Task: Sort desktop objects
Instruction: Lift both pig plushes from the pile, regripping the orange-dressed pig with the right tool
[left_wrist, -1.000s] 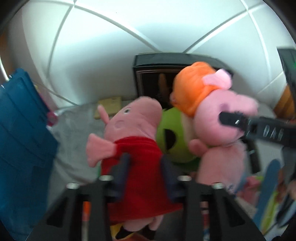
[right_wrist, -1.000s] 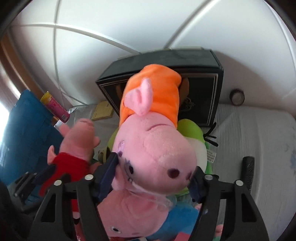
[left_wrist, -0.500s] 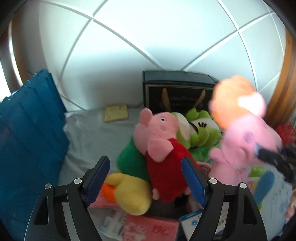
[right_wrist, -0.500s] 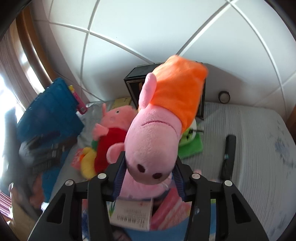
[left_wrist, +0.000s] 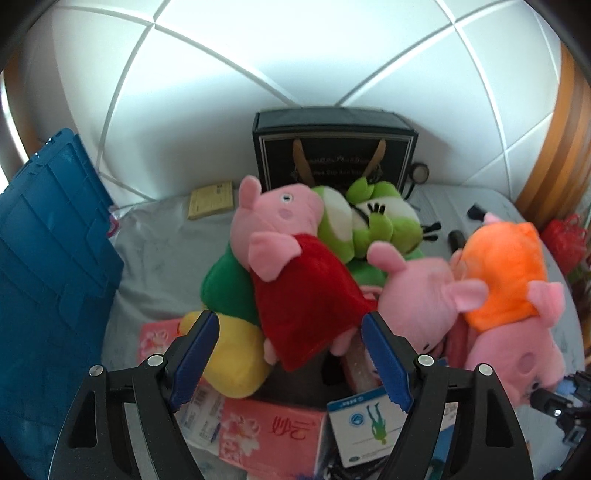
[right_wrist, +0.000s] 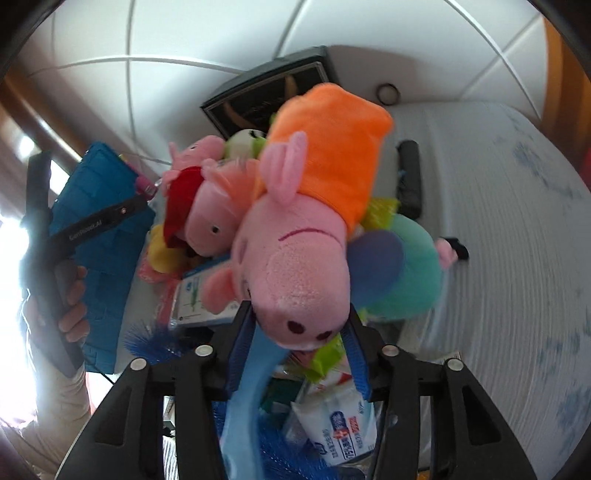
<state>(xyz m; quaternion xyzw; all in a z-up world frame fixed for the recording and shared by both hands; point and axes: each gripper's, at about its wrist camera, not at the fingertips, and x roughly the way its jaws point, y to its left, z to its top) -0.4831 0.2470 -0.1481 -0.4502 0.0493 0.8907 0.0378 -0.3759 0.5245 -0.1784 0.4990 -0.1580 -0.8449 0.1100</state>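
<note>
From the left wrist view, the left gripper is seen wide open with nothing between its blue pads; its jaws stand apart above the clutter, and the red-dressed pig plush lies just beyond them, leaning on a green and yellow plush and against a green frog plush. The heap is loosely stacked, so a careless pass of the open jaws is judged likely to topple the red-dressed pig onto the pink packets below. The blue crate stands at the left, well apart from the heap.

From the right wrist view, the right gripper is seen partly closed on the snout of the orange-dressed pig plush, whose body rises away from the pads; the jaws have just been opening a little, with the plush between them. The hold is taken only at the soft snout, so the toy is judged liable to slip or swing out if the pads give further. A light blue strip hangs between the jaws and could be dragged along. Below lie tissue packs and a blue brush, which a dropped toy would land on. A hand holding the other tool is seen at the left edge, beside the crate.
</note>
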